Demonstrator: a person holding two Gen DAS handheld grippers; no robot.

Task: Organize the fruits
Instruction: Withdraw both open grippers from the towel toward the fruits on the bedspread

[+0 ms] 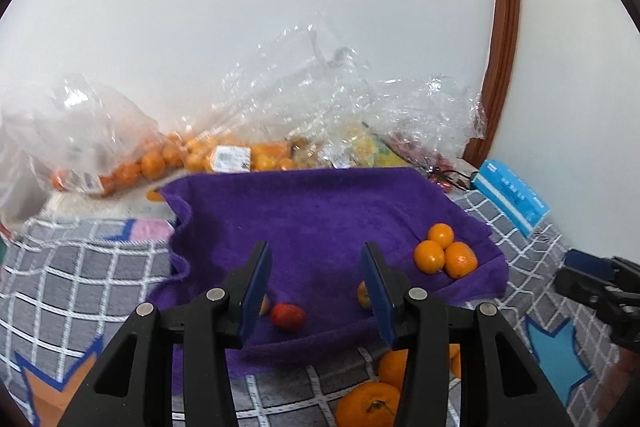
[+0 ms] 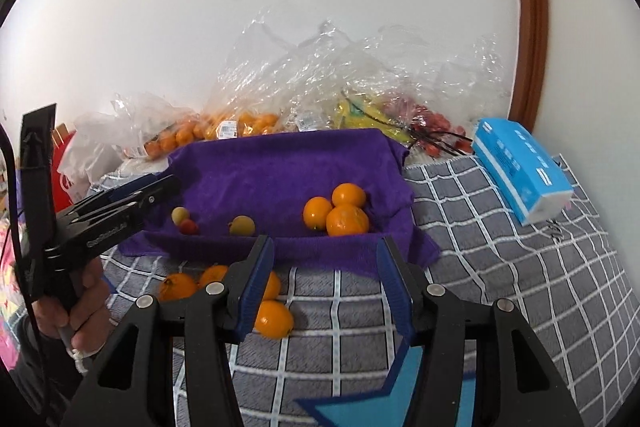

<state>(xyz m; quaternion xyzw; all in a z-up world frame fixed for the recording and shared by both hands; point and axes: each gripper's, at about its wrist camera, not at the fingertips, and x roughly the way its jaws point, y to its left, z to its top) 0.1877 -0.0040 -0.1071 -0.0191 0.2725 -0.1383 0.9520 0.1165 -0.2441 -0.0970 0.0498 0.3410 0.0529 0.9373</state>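
- Left wrist view, tongs: my left gripper (image 1: pixel 316 283) stands wide open at lower centre, nothing between its blue pads, hanging over the near part of the purple towel (image 1: pixel 320 215). I judge it is poised that way to take one of the small fruits under it.
- Left wrist view, small fruit: a red fruit (image 1: pixel 288 315) lies on the towel between the fingers; two yellowish ones are half hidden, one behind each pad.
- Left wrist view, sorted pile: three oranges (image 1: pixel 444 255) touch one another at centre right on the towel, grouped by kind, I judge.
- Left wrist view, unsorted stock: loose oranges (image 1: pixel 370 407) lie off the towel at the bottom edge on the checked cloth (image 1: pixel 80 267); bagged fruit (image 1: pixel 192 155) sits along the wall.
- Right wrist view, tongs: my right gripper (image 2: pixel 326 281) is likewise spread wide and empty at lower centre, above the checked cloth just short of the towel's near edge.
- Right wrist view, extras: it shows the left gripper from the side at centre left, my hand (image 2: pixel 76 311) on its grip, both yellowish fruits (image 2: pixel 242 225) whole, the loose oranges spread out, and a blue box (image 2: pixel 520 171) at right.
- Right wrist view, lack: it cannot show the left pads' gap; only the left view does.
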